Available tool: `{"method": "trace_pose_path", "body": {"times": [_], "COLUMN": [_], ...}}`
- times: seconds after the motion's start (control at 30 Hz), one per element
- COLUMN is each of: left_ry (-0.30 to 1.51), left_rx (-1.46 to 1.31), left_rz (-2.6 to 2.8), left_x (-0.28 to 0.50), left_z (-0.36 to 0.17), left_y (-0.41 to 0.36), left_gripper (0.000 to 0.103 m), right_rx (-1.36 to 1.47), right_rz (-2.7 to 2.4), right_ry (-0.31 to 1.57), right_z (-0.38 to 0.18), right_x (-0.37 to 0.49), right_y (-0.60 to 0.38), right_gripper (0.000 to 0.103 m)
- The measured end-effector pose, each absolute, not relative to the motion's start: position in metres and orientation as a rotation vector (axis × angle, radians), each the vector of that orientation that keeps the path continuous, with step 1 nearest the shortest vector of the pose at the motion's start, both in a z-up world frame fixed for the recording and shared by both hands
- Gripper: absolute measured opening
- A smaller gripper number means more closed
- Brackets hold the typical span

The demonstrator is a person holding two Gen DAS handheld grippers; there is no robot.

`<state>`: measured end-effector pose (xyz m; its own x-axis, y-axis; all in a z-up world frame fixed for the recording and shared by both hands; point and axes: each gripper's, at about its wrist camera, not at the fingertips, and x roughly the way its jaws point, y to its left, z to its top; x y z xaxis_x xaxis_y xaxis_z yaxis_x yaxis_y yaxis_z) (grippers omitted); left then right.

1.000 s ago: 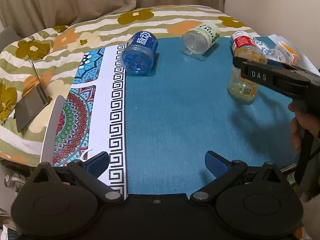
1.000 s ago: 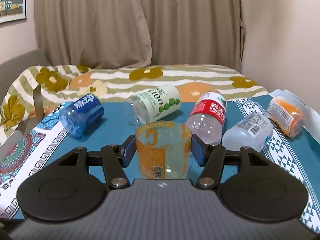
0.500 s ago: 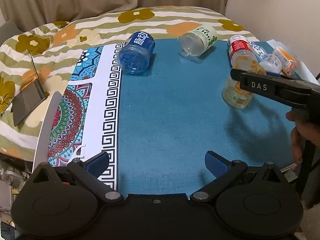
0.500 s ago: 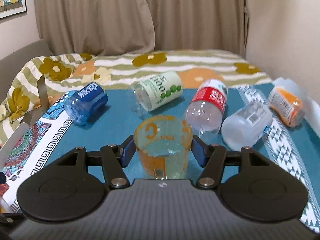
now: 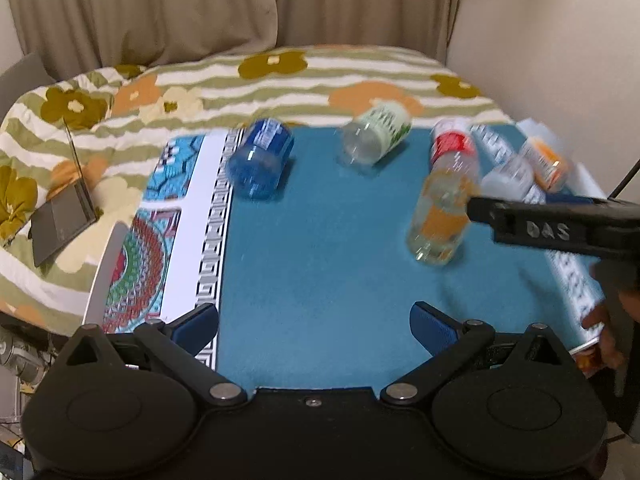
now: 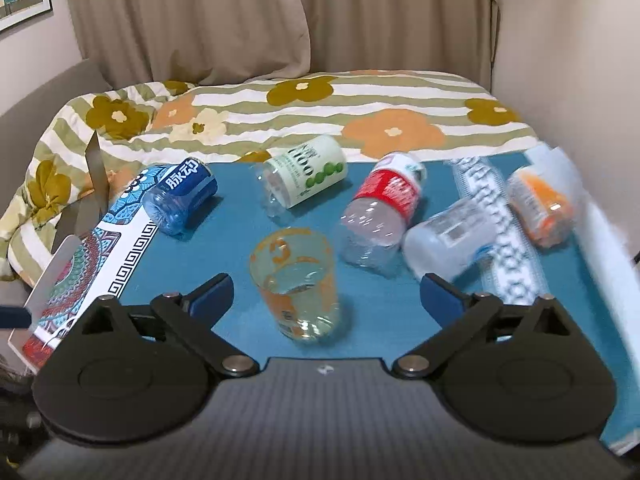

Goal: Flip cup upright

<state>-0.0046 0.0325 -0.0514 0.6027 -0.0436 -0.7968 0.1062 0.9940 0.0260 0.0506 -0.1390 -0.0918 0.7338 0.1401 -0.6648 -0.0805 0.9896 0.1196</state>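
Observation:
A clear cup with orange print (image 6: 295,284) stands upright on the teal mat (image 6: 240,344), mouth up. My right gripper (image 6: 324,294) is open, its blue pads wide on either side of the cup and apart from it. The cup also shows in the left wrist view (image 5: 440,216), with my right gripper's black finger (image 5: 552,230) just to its right. My left gripper (image 5: 314,326) is open and empty above the mat's near edge.
Several cut bottle cups lie on their sides behind: blue (image 6: 180,196), white-green (image 6: 304,174), red-labelled (image 6: 380,208), clear (image 6: 448,240) and orange (image 6: 540,208). A flowered blanket (image 6: 320,116) lies beyond the mat. A patterned cloth (image 5: 136,260) lies left.
My right gripper has opened and let go of the orange-print cup, which now stands on the mat. It has drawn back and risen. The left gripper stayed open and shifted slightly.

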Motion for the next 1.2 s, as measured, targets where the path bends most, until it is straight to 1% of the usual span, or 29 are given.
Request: {"method": "trace_pose_path", "body": {"times": [0.17,0.37,0.53,1.2], "left_ry": [0.846,0.762,0.731,0.704], "left_rx": [0.065,0.060,0.061,0.063], "left_rz": [-0.081,-0.075,-0.077,-0.079], "left_x": [-0.010,-0.014,-0.022,-0.030], "left_z": [-0.020,0.004,0.007,0.008], "left_y": [0.019,0.009,0.002,0.000], "left_gripper": [0.103,0.103,0.103,0.103], "right_rx": [0.055,0.049,0.059,0.055], "right_rz": [0.086,0.043,0.018,0.005], "right_ry": [0.771,0.829,0.843,0.834], "right_z": [-0.055,-0.032,-0.031,-0.028], "right_x": [0.028,0.009,0.000,-0.011], "right_y": [-0.162,-0.188,-0.200,-0.202], "right_gripper": [0.103,0.103,0.103,0.103]}}
